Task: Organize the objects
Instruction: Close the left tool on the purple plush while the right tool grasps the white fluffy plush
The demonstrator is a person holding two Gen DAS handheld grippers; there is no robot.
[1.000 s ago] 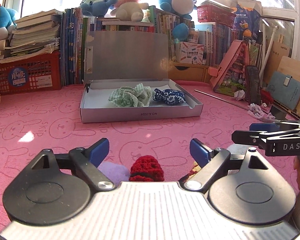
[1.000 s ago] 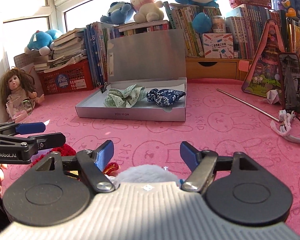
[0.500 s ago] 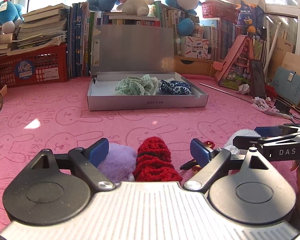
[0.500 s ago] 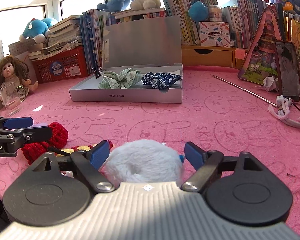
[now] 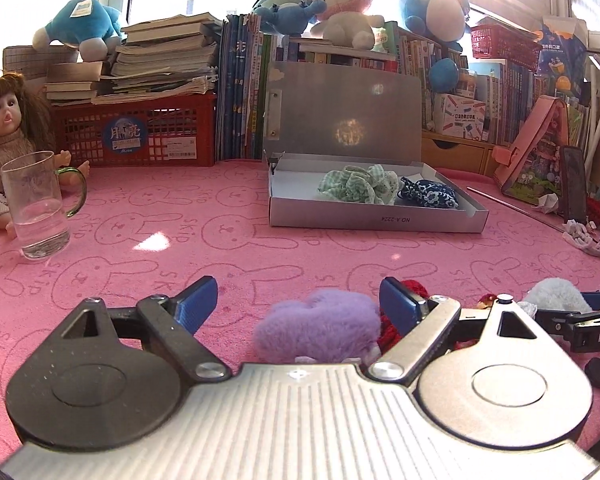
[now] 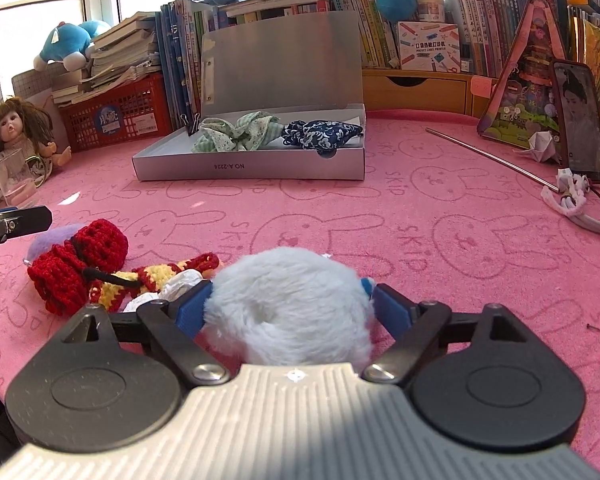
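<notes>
1. Fingers of the left gripper [image 5: 296, 300] stand wide apart over the pink rabbit-print cloth [image 5: 180, 248], seen from the left wrist. A purple fluffy scrunchie [image 5: 320, 326] lies between them, nearer the right finger, with clear cloth showing beside the left finger; nothing is gripped. A red knitted piece [image 5: 414, 288] peeks out behind the right finger. Further back sits the open grey box [image 5: 376, 220], holding a green checked scrunchie [image 5: 358, 184] and a dark blue patterned one [image 5: 428, 194] side by side. A glass mug [image 5: 36, 204] stands far left in front of a doll [image 5: 8, 136].

2. From the right wrist, the right gripper [image 6: 288, 306] has just been opening its jaws; they now stand wide, with a pale blue-white fluffy scrunchie [image 6: 288, 308] filling the gap between them. Whether the pads press on its fur cannot be told. The red knitted piece [image 6: 76, 264] and a striped red-and-yellow knitted piece [image 6: 156, 276] lie just left of it on the cloth.
</notes>
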